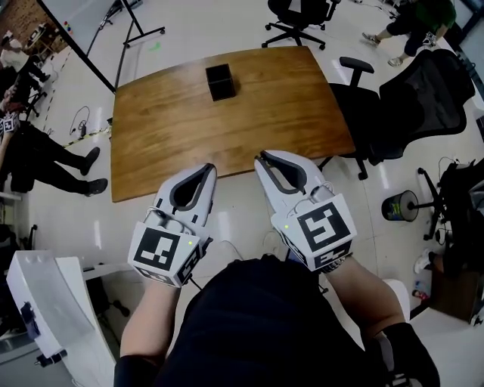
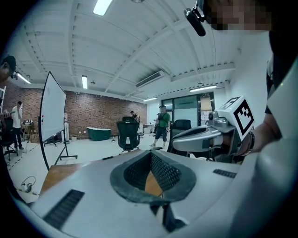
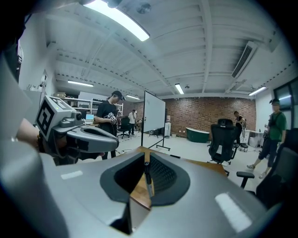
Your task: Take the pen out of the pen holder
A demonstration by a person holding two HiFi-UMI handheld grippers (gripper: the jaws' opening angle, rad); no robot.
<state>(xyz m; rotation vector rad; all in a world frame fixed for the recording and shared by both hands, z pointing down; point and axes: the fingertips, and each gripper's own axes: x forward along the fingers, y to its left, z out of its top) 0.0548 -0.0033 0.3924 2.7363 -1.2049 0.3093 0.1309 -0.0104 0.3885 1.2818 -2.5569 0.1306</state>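
A black square pen holder (image 1: 220,81) stands at the far middle of the wooden table (image 1: 166,128); I see no pen sticking out of it. Both grippers hover side by side over the table's near edge, well short of the holder. My left gripper (image 1: 208,168) has its tips together and nothing between them (image 2: 151,153). My right gripper (image 1: 262,156) is closed on a thin dark pen (image 3: 148,179), which runs back from the tips through the gap between the jaws (image 3: 144,153).
A black office chair (image 1: 423,106) stands at the table's right end and another (image 1: 299,19) beyond its far edge. A whiteboard stand (image 1: 136,30) is at the far left, a seated person's legs (image 1: 53,155) at the left, and a white machine (image 1: 53,302) at the near left.
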